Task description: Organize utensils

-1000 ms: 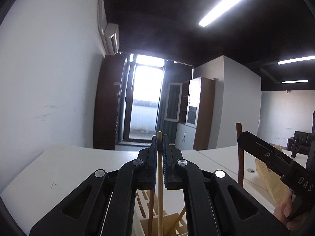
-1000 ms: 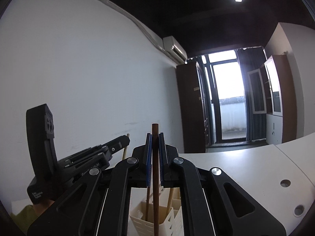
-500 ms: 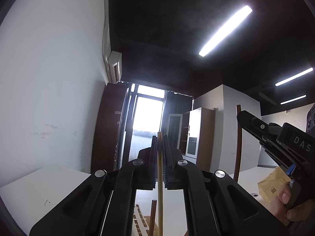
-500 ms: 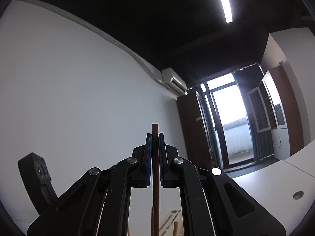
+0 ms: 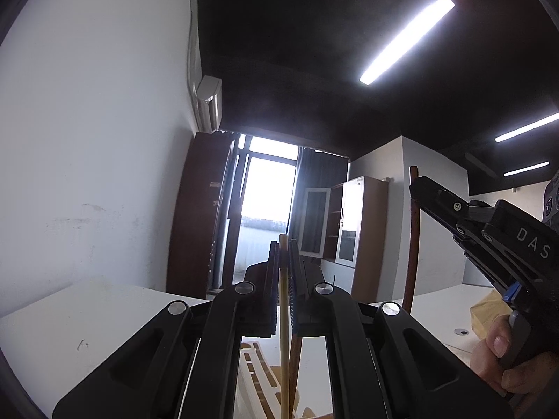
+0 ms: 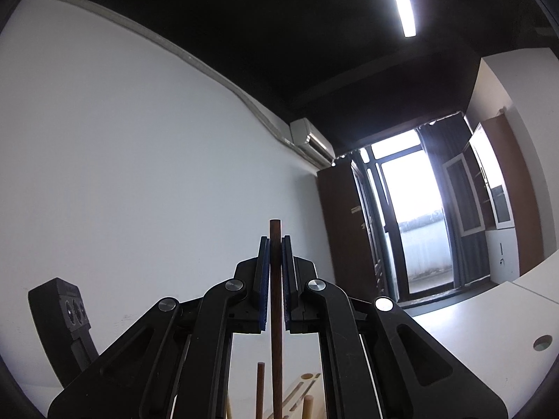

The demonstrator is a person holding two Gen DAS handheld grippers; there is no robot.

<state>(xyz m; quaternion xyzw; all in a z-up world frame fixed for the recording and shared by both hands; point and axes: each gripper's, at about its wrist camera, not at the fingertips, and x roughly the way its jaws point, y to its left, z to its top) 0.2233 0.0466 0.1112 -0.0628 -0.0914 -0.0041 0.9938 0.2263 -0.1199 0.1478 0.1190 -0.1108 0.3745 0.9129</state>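
My left gripper (image 5: 284,244) is shut on a pale wooden chopstick (image 5: 284,314) that stands upright between its pads. Below it shows the white slotted utensil holder (image 5: 251,366), with a dark stick (image 5: 295,363) in it. At the right of the left wrist view, my right gripper (image 5: 417,186), held by a hand (image 5: 496,352), is shut on a dark brown chopstick (image 5: 412,244). In the right wrist view the right gripper (image 6: 275,244) clamps that dark chopstick (image 6: 276,314) upright. Under it stand a dark stick (image 6: 260,384) and a slotted wooden spatula (image 6: 300,387). The left gripper's body (image 6: 59,314) shows at the far left.
A white table (image 5: 87,317) runs under both grippers, with round cable holes (image 6: 542,342) at the right. A brown cardboard box (image 5: 485,309) lies on it beyond the right gripper. A white wall is on the left, and a bright doorway (image 5: 265,216) and cabinets are behind.
Both views have tilted upward, so the table and the utensil holder sit lower in frame and more ceiling shows. Each gripper still clamps its chopstick.
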